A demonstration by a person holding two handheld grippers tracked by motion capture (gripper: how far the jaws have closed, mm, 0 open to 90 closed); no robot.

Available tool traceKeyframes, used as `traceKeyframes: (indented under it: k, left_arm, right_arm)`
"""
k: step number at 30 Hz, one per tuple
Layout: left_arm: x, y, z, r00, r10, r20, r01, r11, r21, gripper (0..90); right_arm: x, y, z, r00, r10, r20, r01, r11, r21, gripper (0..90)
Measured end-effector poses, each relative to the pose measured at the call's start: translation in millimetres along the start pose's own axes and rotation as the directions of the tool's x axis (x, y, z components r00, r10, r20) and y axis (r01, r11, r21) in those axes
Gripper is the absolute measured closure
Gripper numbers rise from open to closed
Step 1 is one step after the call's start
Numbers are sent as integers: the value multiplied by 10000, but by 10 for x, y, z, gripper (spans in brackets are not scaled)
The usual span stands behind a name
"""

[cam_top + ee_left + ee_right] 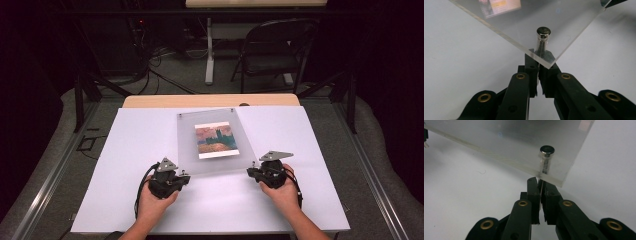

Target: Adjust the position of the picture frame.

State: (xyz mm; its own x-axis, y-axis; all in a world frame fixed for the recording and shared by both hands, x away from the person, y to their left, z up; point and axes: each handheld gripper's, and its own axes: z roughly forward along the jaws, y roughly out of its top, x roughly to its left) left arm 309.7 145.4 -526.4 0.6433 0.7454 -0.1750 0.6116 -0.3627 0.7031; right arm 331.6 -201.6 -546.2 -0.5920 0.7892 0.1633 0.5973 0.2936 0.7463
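While the clear acrylic frame [212, 142] held a landscape print [216, 140], each hand-held gripper, left [184, 176] and right [251, 171], was clamped on a near-corner metal standoff [543, 33].

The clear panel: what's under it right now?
Under the panel lies a painted picture card on the white table. At each near corner a metal standoff runs down through it. What the standoffs' lower ends meet is hidden behind the jaws.

Painting print [499, 6] cut off at top
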Motion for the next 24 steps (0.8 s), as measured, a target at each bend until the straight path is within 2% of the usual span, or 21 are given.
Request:
traceKeyframes:
  k: [3,7,11,16,21,24]
  left_arm:
    - [31,40,-5,10000,-4,-2,4,10000,-5,852]
    - [126,87,8,9995,-267,-180,266,9996,-88,852]
    - [210,101,52,9985,-524,-152,523,9986,-92,851]
    - [230,93,89,9982,-560,-234,558,9984,-80,852]
    - [279,85,141,9967,-795,-176,794,9968,-50,851]
    - [284,111,153,9970,-745,-195,743,9972,-96,851]
  right_arm:
    - [17,-16,-30,9999,135,13,-134,9998,-140,856]
    - [47,5,-19,9999,152,-5,-152,9996,-234,856]
    - [75,23,13,9999,124,-25,-125,9994,-332,857]
    - [68,25,41,10000,57,23,-56,9996,-269,856]
    - [67,49,78,9999,36,104,-33,9996,-264,855]
    - [42,55,89,9999,71,145,-66,9994,-332,855]
